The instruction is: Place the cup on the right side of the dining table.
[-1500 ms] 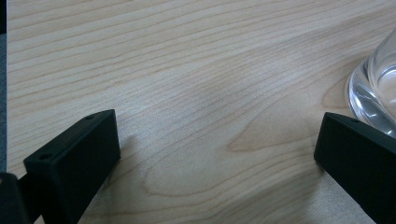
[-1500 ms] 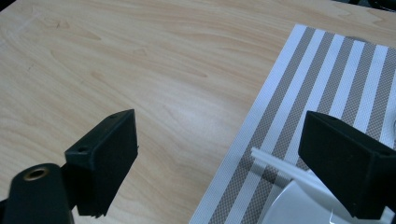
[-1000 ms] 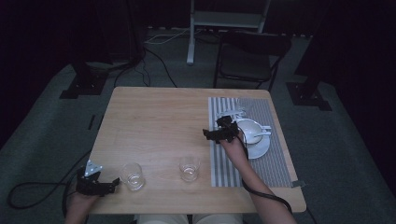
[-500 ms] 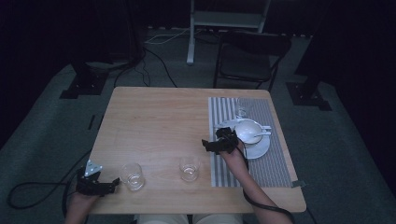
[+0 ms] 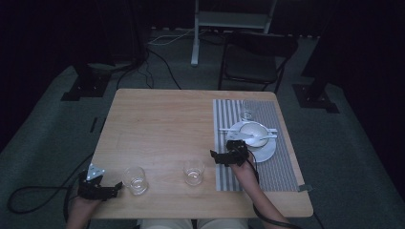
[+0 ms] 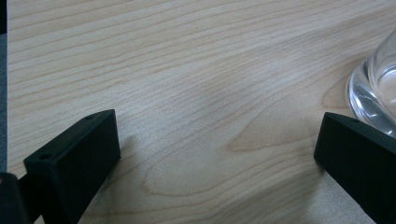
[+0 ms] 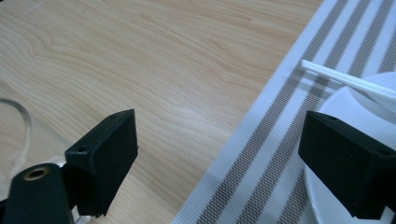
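Since a second earlier the right gripper (image 5: 213,155), jaws released, had retreated from the white plate (image 5: 267,151) toward the short clear glass (image 5: 193,171) on the wooden desk (image 5: 157,124), which a careless sweep could topple

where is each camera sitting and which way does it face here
High view: above the person's side, facing forward and down on the table; forearms, left gripper and right gripper show.
Left gripper view: on the left gripper, facing down at wood between its open jaws.
Right gripper view: on the right gripper, over the striped placemat edge, jaws open.
Shared: the near-left glass appears in the high and left gripper views.
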Available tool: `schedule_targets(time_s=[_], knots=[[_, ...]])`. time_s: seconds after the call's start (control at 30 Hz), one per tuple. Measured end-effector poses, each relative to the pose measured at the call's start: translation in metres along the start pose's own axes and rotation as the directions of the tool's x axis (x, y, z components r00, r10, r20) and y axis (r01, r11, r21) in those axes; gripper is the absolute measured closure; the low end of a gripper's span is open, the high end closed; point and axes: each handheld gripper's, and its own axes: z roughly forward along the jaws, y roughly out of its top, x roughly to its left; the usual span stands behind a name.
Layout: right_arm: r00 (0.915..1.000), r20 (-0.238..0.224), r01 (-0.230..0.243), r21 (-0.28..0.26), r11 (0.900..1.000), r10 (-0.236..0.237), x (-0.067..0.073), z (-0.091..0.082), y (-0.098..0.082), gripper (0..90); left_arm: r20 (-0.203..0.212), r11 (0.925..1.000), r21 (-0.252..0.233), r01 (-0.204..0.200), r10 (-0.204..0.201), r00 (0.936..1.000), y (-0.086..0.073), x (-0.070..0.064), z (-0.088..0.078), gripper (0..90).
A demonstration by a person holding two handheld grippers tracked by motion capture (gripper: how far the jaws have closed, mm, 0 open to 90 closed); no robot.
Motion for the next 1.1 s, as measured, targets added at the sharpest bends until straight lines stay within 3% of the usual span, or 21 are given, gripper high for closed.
schedule_targets(time_s=[0.43,1.1], knots=[[0.9991,0.039,0.016,-0.011,1.0,-0.016,-0.011,-0.014,-0.034,11.5,0.0,1.0,0.0,0.0,0.0,1.0,0.0,0.0,0.0,0.7],[0.9921,0.125,-0.011,-0.046,0.999,0.017,-0.035,-0.045,-0.073,11.5,0.0,1.0,0.0,0.0,0.0,1.0,0.0,0.0,0.0,0.7]])
